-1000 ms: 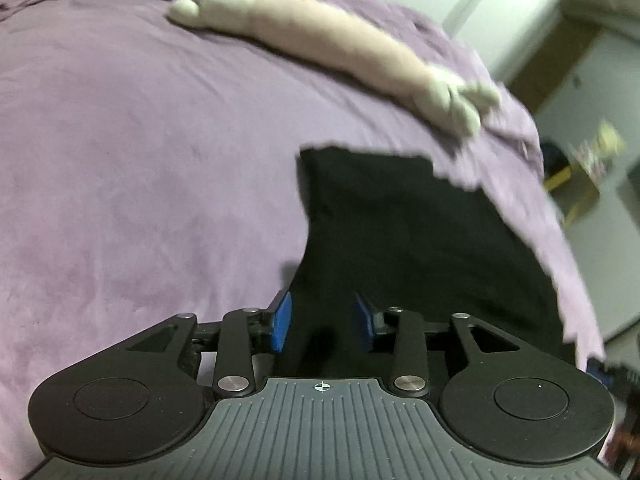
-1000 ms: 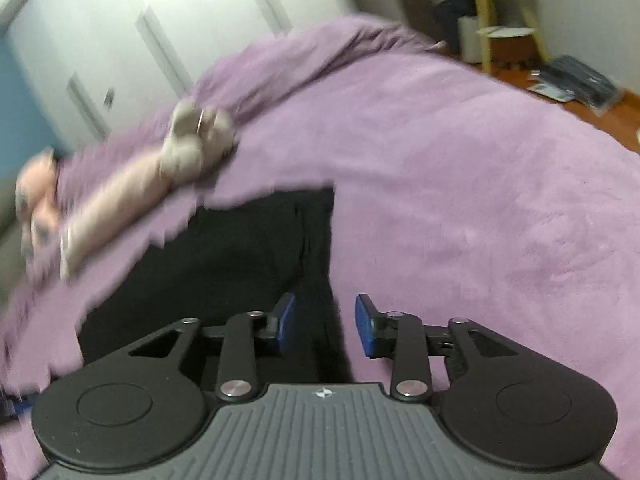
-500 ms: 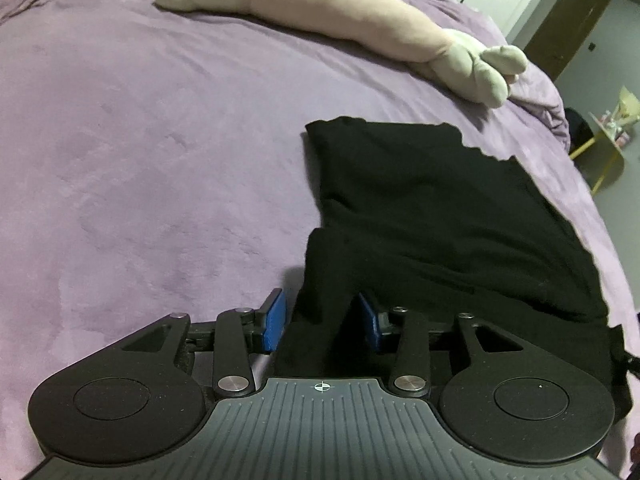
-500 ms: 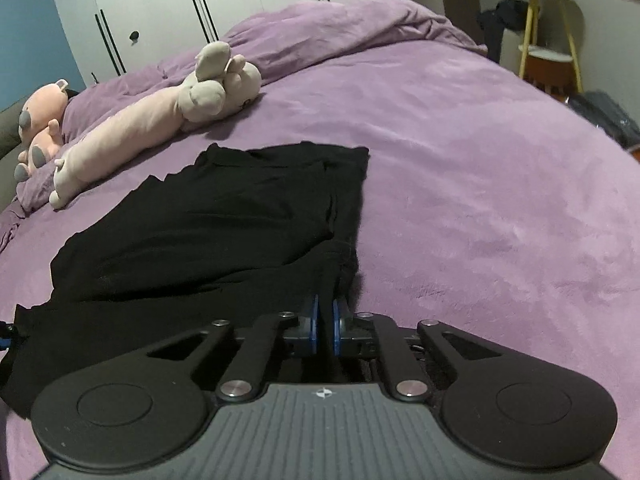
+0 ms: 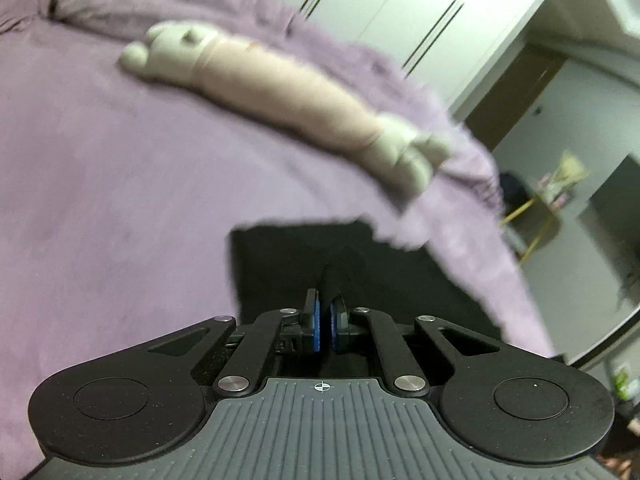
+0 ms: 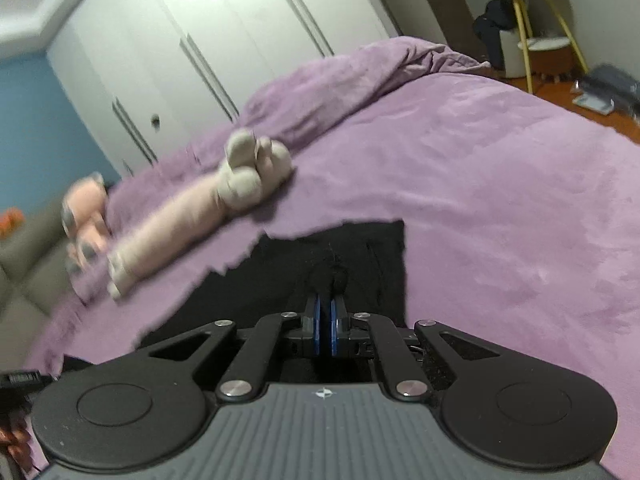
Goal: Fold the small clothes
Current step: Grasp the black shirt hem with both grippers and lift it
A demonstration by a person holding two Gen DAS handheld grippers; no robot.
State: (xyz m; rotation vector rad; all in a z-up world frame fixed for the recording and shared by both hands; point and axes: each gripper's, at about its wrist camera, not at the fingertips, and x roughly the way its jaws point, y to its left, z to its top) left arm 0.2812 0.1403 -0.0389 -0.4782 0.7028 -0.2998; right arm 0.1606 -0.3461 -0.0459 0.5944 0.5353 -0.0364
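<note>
A black garment point(image 5: 360, 268) lies on the purple bed cover point(image 5: 100, 200). My left gripper point(image 5: 324, 304) is shut on a pinch of its near edge, the blue pads pressed together with black cloth pulled up between them. In the right wrist view the same black garment point(image 6: 360, 256) spreads ahead, and my right gripper point(image 6: 325, 300) is shut on a bunched fold of it that sticks up past the fingertips. Both views are blurred by motion.
A long pink plush toy point(image 5: 288, 96) lies across the bed beyond the garment, also seen as the plush toy point(image 6: 188, 224) with a second pink plush point(image 6: 86, 216) behind it. White wardrobe doors point(image 6: 224, 48) stand past the bed; a yellow-legged side table point(image 6: 540, 28) is at the right.
Both grippers went from open over the garment's edge to shut on it, the right first, then the left. Both have lifted, so the view tilts up toward the wardrobe.
</note>
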